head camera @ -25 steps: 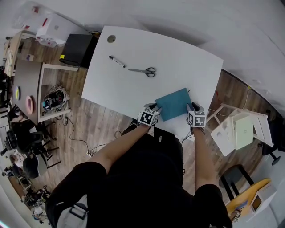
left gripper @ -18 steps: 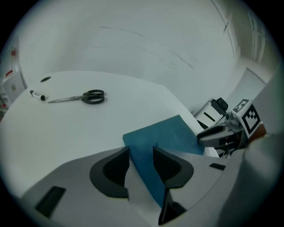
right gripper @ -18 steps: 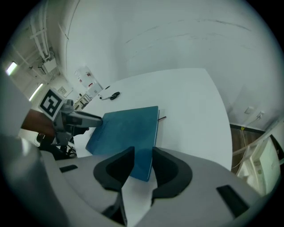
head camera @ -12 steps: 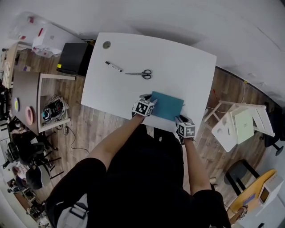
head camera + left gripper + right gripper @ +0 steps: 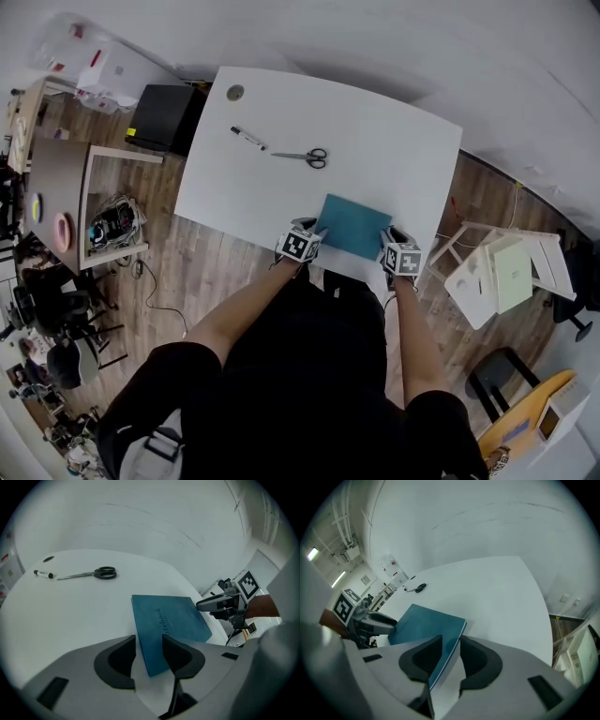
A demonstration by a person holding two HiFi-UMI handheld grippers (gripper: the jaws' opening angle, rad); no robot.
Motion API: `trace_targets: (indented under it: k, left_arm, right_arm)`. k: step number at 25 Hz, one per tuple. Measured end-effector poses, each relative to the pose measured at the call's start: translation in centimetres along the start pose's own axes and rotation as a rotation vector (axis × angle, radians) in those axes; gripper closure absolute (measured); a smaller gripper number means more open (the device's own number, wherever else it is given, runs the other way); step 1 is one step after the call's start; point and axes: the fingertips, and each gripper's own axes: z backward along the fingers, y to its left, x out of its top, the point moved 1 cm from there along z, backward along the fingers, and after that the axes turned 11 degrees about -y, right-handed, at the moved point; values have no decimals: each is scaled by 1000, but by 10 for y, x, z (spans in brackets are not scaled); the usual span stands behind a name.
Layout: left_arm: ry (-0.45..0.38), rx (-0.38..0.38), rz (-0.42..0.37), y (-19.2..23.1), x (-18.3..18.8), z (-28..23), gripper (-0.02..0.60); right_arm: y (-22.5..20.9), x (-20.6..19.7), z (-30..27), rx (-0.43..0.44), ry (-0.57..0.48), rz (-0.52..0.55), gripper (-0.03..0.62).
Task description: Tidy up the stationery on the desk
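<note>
A teal notebook (image 5: 354,226) lies flat near the front edge of the white desk (image 5: 375,131). My left gripper (image 5: 302,242) is at its near left corner. In the left gripper view the jaws stand close together, and the left gripper (image 5: 149,641) is shut on that corner of the notebook (image 5: 168,623). My right gripper (image 5: 403,255) is at the near right corner. The right gripper (image 5: 451,644) is shut on the notebook's (image 5: 426,623) edge. Scissors (image 5: 305,156) and a marker (image 5: 248,139) lie farther back on the left.
A round cable hole (image 5: 234,93) sits in the desk's far left corner. On the floor to the left are a black box (image 5: 161,105) and a wooden side table (image 5: 56,178). White furniture (image 5: 497,272) stands to the right of the desk.
The notebook has turned and slid toward the desk's front edge with the left gripper. The right gripper left its corner, dropped back off the desk, and has come back to the near right corner.
</note>
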Motion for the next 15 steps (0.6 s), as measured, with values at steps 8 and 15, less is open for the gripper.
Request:
trace_targets:
  k: [8, 15]
  left_arm:
    - [29, 2, -17, -5, -7, -1, 408]
    - [-11, 42, -50, 5, 17, -8, 383]
  right_arm:
    - [14, -15, 3, -56, 17, 5, 464]
    - [33, -39, 15, -42, 57, -25, 464]
